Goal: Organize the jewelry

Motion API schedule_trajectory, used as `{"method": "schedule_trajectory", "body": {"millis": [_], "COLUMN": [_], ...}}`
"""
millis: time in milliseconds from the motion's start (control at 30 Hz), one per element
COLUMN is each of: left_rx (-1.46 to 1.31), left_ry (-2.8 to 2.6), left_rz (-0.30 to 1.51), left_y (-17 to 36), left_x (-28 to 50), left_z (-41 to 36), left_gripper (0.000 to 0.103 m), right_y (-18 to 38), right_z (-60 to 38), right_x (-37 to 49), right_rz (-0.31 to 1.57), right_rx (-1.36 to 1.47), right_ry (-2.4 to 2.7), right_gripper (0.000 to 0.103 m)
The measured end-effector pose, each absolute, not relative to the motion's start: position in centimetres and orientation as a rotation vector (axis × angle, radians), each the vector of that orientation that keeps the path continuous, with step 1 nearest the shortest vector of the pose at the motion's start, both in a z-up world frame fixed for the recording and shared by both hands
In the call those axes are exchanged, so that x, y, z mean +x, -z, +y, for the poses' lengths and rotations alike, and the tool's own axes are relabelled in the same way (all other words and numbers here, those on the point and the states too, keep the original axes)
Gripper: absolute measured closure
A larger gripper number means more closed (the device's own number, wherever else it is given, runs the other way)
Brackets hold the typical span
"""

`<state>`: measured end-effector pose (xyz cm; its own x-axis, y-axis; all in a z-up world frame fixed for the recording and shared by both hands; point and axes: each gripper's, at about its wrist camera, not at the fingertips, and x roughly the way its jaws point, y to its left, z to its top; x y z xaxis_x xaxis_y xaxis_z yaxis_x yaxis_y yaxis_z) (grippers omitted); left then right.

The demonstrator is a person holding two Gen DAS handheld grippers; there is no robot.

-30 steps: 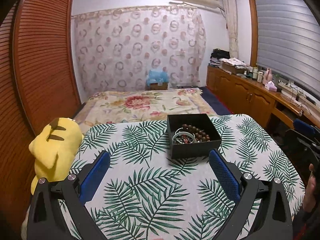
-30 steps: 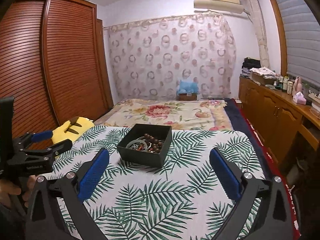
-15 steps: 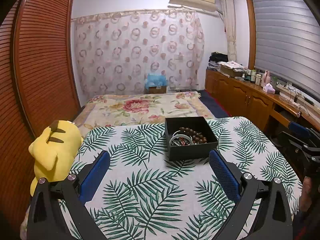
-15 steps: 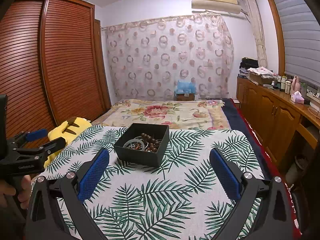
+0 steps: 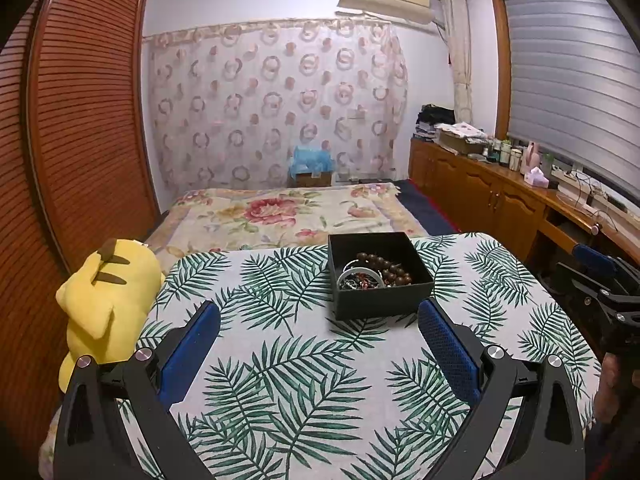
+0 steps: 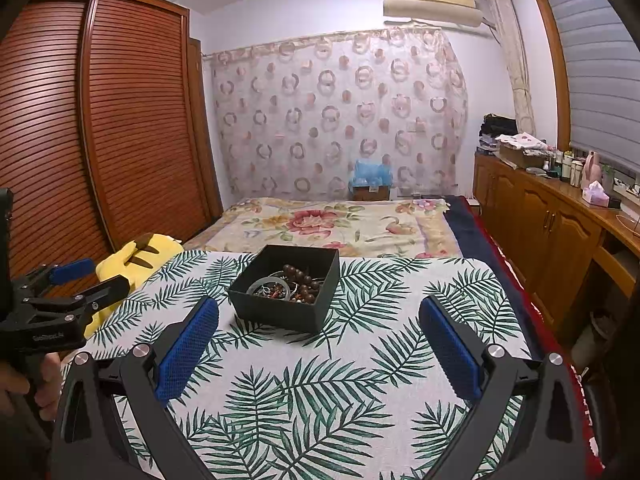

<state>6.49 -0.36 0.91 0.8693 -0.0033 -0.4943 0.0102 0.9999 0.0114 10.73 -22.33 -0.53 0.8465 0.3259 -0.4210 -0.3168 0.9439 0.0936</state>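
A black open box (image 5: 382,299) stands on the leaf-print table (image 5: 280,360); it also shows in the right wrist view (image 6: 280,312). Inside lie a brown bead bracelet (image 5: 386,266), a pale bangle (image 5: 360,276) and small tangled jewelry. My left gripper (image 5: 318,316) is open and empty, short of the box. My right gripper (image 6: 318,314) is open and empty, also short of the box. The right gripper shows at the right edge of the left wrist view (image 5: 600,276); the left gripper shows at the left edge of the right wrist view (image 6: 68,292).
A yellow plush toy (image 5: 104,300) leans at the table's left edge. A bed with a floral cover (image 5: 280,216) lies behind the table. A wooden wardrobe (image 6: 100,140) is on the left and a cabinet counter with bottles (image 5: 500,184) on the right.
Both grippers have drawn back and tilted up a little, so the box sits slightly lower and farther in both views. Both stay open and empty.
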Motion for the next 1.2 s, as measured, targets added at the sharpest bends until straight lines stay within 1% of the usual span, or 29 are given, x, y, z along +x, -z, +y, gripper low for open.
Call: {"method": "schedule_trajectory", "body": {"millis": [1200], "left_rx": [0.016], "left_ry": [0.004], "left_rz": [0.494], "left_y": [-1.85], "left_x": [5.93], "left_z": [-0.93], "left_gripper": [0.008], "right_y": [0.77], "right_z": [-22.23], "right_x": [10.82], "right_rz": [0.444], "right_rx": [0.025], "right_ry": [-0.337], "right_gripper": [0.002]}}
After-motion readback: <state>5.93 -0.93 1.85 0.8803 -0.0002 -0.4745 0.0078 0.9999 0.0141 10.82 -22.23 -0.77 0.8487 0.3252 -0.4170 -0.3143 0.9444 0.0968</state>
